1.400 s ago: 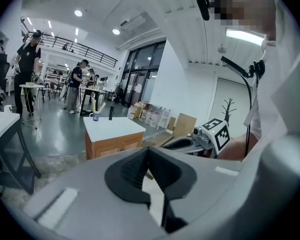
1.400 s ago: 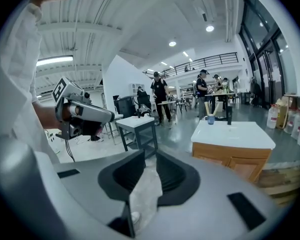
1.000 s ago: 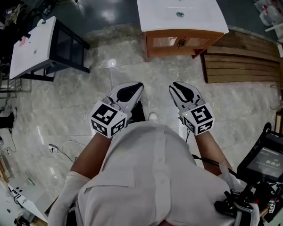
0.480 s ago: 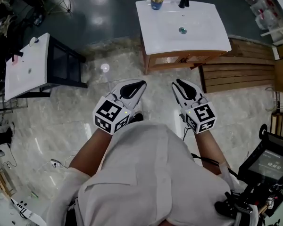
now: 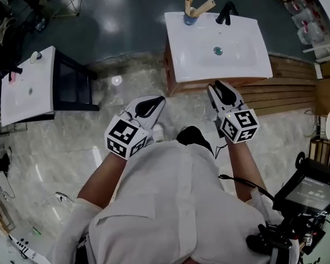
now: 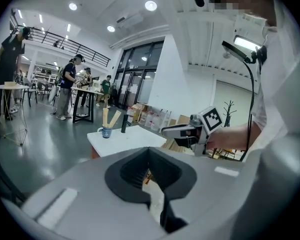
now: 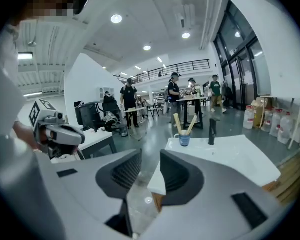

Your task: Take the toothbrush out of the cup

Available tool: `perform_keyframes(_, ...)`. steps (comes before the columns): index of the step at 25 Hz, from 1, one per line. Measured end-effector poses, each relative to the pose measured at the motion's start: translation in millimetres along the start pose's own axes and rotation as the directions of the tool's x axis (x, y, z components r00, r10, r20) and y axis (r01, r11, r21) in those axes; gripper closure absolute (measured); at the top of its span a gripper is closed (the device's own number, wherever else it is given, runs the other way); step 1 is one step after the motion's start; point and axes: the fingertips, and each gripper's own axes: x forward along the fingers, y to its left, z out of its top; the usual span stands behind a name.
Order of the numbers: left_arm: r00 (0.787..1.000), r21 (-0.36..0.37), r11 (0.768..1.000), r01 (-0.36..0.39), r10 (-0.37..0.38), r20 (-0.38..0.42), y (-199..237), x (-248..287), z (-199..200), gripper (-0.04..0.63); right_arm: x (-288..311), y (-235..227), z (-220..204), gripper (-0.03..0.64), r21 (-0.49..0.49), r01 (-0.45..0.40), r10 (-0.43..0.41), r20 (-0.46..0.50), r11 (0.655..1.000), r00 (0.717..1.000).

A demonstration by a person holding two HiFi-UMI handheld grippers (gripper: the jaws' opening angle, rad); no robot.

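A blue cup (image 5: 190,18) with two wooden toothbrushes (image 5: 200,7) stands at the back left corner of the white sink top (image 5: 242,56), next to a black tap (image 5: 226,12). Both grippers are held in the air short of the sink. My left gripper (image 5: 149,105) is shut and empty, over the floor left of the cabinet. My right gripper (image 5: 224,92) is near the sink's front edge; its jaws have just been opening and nothing is between them. The right gripper view shows the cup (image 7: 184,140) ahead, beyond the gap; in the left gripper view the cup (image 6: 106,132) is far off.
The sink sits on a wooden cabinet (image 5: 181,86). A second white top on a black stand (image 5: 27,84) is at the left. Wooden slats (image 5: 291,89) lie to the right, and a screen on a stand (image 5: 311,191) is at the lower right. People stand in the background.
Both grippers have travelled forward toward the sink, which now sits lower and nearer in the head view. The right gripper has reached the sink's front edge.
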Motion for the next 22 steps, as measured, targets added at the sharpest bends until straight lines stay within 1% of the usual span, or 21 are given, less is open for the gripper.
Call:
perform_keyframes(4,0.999,-0.012,1.000,-0.029,0.029,0.016,10,18,13,0.588,29,-44,21,0.518,0.008,0.001,-0.001,0.025,1.000,1.000)
perform_keyframes(7,0.998,-0.025,0.998,-0.054,0.055,0.020,32,27,20,0.588,62,-70,38,0.517,0.008,0.008,-0.009,0.040,1.000,0.999)
perform_keyframes(10,0.996,-0.053,0.995,-0.084,0.085,0.021,48,39,27,0.588,91,-93,52,0.515,-0.003,-0.003,0.004,0.042,1.000,0.999)
perform_keyframes(16,0.986,-0.083,0.984,-0.156,0.159,0.041,67,75,58,0.588,142,-149,80,0.504,-0.034,-0.032,0.034,0.040,0.999,0.999)
perform_keyframes(18,0.983,-0.092,0.980,-0.177,0.181,0.041,74,84,66,0.588,160,-164,87,0.494,-0.020,-0.042,0.043,0.043,0.999,0.998)
perform_keyframes(22,0.972,-0.104,0.969,-0.226,0.231,0.039,91,95,79,0.588,199,-192,98,0.482,0.043,-0.056,0.053,0.061,0.997,0.997)
